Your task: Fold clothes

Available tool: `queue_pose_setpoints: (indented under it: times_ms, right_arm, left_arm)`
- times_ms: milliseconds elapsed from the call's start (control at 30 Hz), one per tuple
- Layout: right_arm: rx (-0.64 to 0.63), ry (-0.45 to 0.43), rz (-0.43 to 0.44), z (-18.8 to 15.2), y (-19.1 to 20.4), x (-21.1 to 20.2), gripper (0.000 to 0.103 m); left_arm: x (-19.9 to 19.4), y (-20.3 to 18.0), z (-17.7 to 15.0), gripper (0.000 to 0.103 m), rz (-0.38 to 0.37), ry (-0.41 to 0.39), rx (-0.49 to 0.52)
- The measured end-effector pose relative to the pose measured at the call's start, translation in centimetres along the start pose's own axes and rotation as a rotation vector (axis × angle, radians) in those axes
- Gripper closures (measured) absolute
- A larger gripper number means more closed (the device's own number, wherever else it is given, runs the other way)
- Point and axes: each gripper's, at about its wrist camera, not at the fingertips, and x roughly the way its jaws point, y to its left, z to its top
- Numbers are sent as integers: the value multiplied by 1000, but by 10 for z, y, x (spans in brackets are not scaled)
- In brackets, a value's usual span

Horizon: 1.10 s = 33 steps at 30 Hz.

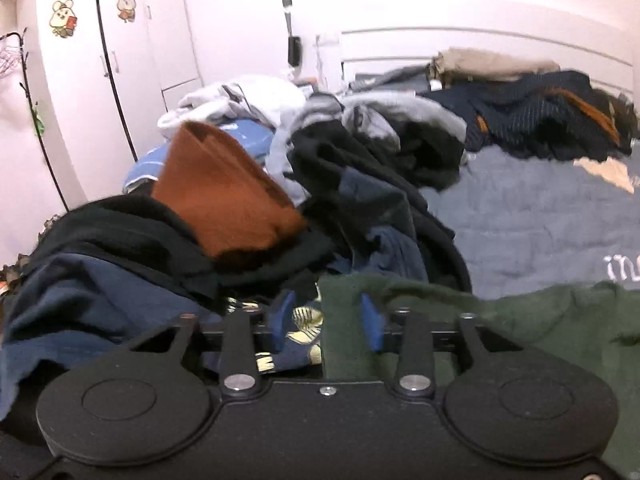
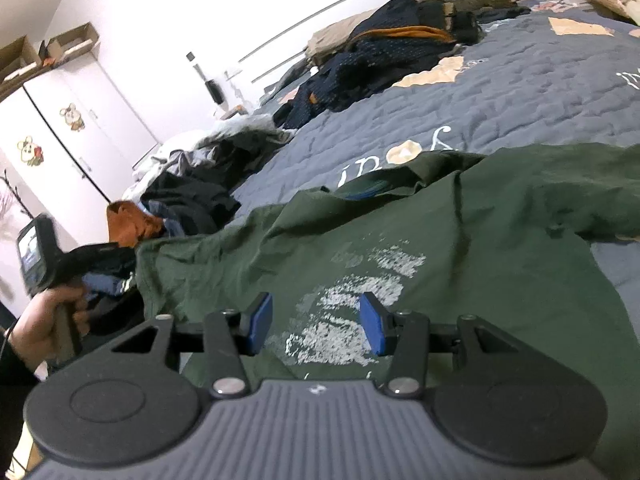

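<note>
Green shirt (image 2: pixel 400 240) lies print-up and rumpled on the bed (image 2: pixel 520 92), right under us. Our right gripper (image 2: pixel 316 330) hangs over its print, jaws apart and empty; our left gripper (image 1: pixel 328 330) is empty too, jaws apart at the shirt's edge. We judge it needs smoothing before folding. Beyond sits a clothes pile (image 1: pixel 320 184), then a white wardrobe (image 1: pixel 100 60).

The left wrist view looks along its fingers (image 1: pixel 370 322), low and close over the clothes pile (image 1: pixel 360 200) toward the wardrobe (image 1: pixel 120 60). The right wrist view sits tilted, close above the green shirt (image 2: pixel 400 240). Both share the bed (image 2: pixel 520 92), shirt, pile and wardrobe.
</note>
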Motion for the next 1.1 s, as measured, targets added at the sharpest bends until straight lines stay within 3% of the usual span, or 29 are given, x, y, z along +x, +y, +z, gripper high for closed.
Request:
queue_pose_setpoints:
  times_ms: [133, 300, 467, 700, 733, 967, 1033, 1100]
  right_arm:
    - [13, -21, -10, 8, -8, -8, 56]
    - [-1, -49, -54, 22, -23, -23, 56]
    - [8, -88, -101, 40, -53, -46, 56]
    - [90, -133, -150, 52, -101, -67, 55]
    - [91, -134, -155, 52, -106, -69, 55]
    - [111, -111, -165, 50, -129, -65, 55]
    - [124, -106, -159, 50, -132, -64, 55]
    - [135, -104, -155, 51, -135, -63, 55]
  left_arm:
    - [-22, -29, 6, 53, -189, -11, 31]
    - [-37, -110, 3, 53, -437, 26, 82]
    - [-41, -205, -14, 53, -577, 55, 193]
    - [-7, -310, -36, 54, -621, 103, 310]
    - [1, -323, -38, 58, -623, 115, 324]
    - [38, -376, -47, 63, -603, 158, 313]
    - [46, -386, -48, 95, -606, 172, 335]
    - [51, -394, -47, 97, -605, 184, 348]
